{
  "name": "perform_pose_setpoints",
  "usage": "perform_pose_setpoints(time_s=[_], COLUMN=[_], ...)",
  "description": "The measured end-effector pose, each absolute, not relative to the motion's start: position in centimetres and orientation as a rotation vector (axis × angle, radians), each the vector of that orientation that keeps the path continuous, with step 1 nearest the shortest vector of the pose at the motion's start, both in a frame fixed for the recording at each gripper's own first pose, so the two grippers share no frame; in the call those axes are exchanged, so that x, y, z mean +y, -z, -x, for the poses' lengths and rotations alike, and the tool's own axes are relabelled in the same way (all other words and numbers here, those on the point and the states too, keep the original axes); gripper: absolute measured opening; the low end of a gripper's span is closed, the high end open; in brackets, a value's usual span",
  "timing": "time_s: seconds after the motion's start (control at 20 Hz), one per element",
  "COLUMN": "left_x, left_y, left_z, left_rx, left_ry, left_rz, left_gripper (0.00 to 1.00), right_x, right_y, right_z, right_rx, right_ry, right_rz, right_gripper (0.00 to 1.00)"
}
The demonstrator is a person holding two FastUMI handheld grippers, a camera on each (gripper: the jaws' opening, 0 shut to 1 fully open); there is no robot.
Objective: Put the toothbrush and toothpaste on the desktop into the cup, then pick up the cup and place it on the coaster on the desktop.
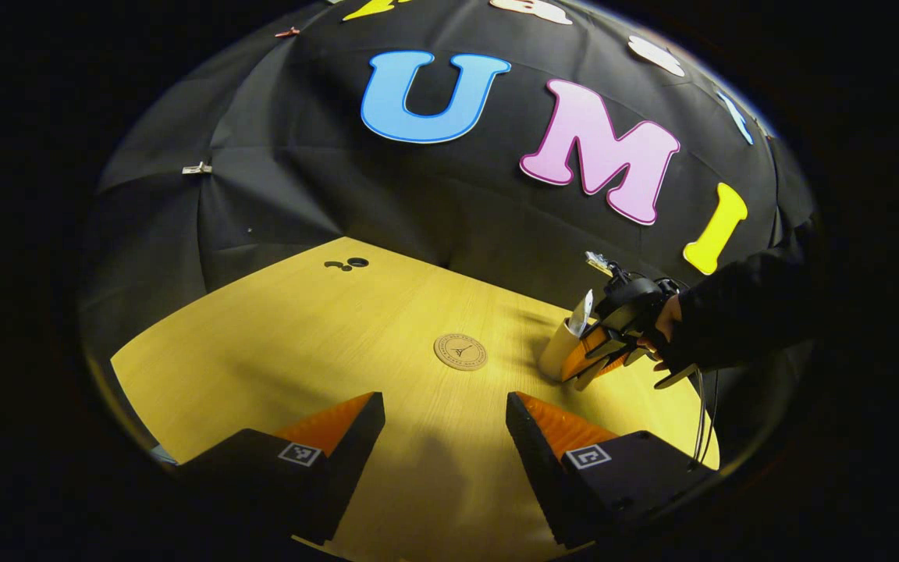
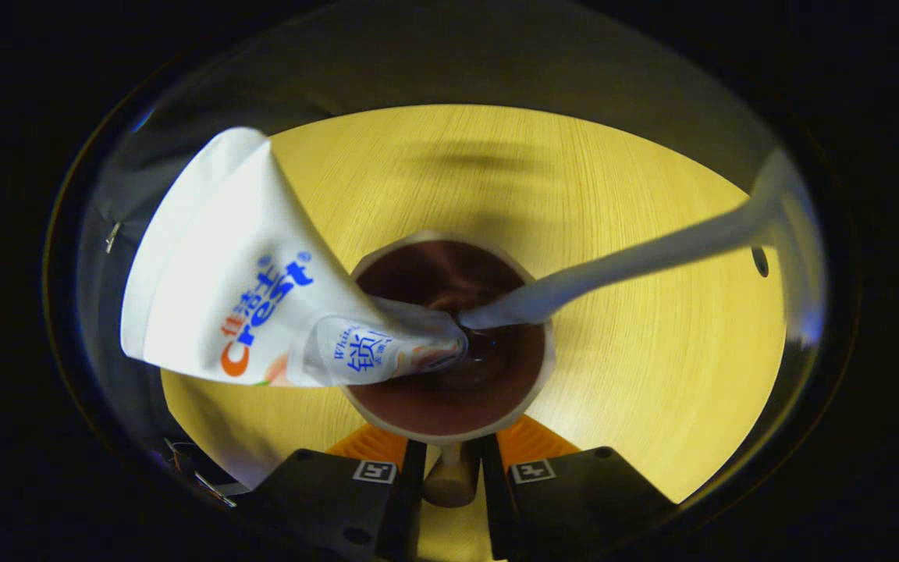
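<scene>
My right tongs (image 2: 449, 460) are clamped on the cup (image 2: 449, 343), closed on what looks like its handle at the near rim; I can't tell whether it's lifted off the worktop (image 2: 652, 390) or standing on it. Left tongs (image 1: 442, 437) hang wide apart, holding nothing, low over the worktop near me. Paste (image 2: 262, 297) and brush (image 2: 637, 261) are both in the cup already, so I read this as the carry to the coaster (image 1: 460, 351), which lies flat between my left tongs and the cup, near the cup but apart from it. Risks: both items stick far out of the cup and lean, so they load it unevenly; with only a thin handle grip, the cup could swing or twist in the tongs if I move fast. A tilt could tip the paste or brush out. The coaster is small, so an off-centre set-down could leave the cup rocking on its edge. Pointing: in the right gripper view the paste's long axis runs from the cup's bottom up and left, wide crimped end outermost, narrow end down inside. The brush's long axis runs up and right, one end down in the cup; the outer end is blurred, probably the head.
</scene>
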State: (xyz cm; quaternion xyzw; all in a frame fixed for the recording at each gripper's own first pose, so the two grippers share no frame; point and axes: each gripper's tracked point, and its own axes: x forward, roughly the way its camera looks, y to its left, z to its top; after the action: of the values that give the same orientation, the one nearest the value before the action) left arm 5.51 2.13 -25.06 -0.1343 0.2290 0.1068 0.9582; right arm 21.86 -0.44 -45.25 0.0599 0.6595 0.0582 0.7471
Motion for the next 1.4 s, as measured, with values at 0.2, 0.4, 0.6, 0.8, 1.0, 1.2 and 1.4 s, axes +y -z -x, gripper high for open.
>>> perform_pose_setpoints(time_s=[0.2, 0.4, 0.6, 0.8, 1.0, 1.2, 1.4], left_x=[3.3, 3.6, 3.2, 2.1, 1.4, 1.6, 2.7], left_y=[25.2, 25.2, 25.5, 26.2, 27.0, 27.5, 27.6], left_z=[-3.9, -2.6, -2.1, -1.8, -1.5, -0.5, -0.1], left_rx=[0.477, 0.489, 0.499, 0.511, 0.532, 0.556, 0.557], left_ry=[-0.246, -0.258, -0.243, -0.213, -0.194, -0.197, -0.215], left_rz=[0.276, 0.277, 0.26, 0.258, 0.248, 0.247, 0.254], left_gripper=[0.98, 0.98, 0.97, 0.98, 0.98, 0.98, 0.98], right_x=[-0.6, -0.4, 0.0, 1.1, 3.1, 6.1, 9.1], right_y=[45.2, 44.8, 43.6, 42.0, 41.1, 40.6, 40.5], right_z=[-21.1, -20.0, -20.4, -21.3, -21.9, -22.4, -23.1], right_rx=[1.456, 1.454, 1.419, 1.392, 1.389, 1.387, 1.39], right_ry=[-0.136, -0.187, -0.203, -0.206, -0.225, -0.257, -0.293], right_rz=[-0.041, 0.023, 0.022, -0.014, -0.009, -0.012, 0.004], right_gripper=[0.31, 0.34, 0.24, 0.29, 0.29, 0.29, 0.29])
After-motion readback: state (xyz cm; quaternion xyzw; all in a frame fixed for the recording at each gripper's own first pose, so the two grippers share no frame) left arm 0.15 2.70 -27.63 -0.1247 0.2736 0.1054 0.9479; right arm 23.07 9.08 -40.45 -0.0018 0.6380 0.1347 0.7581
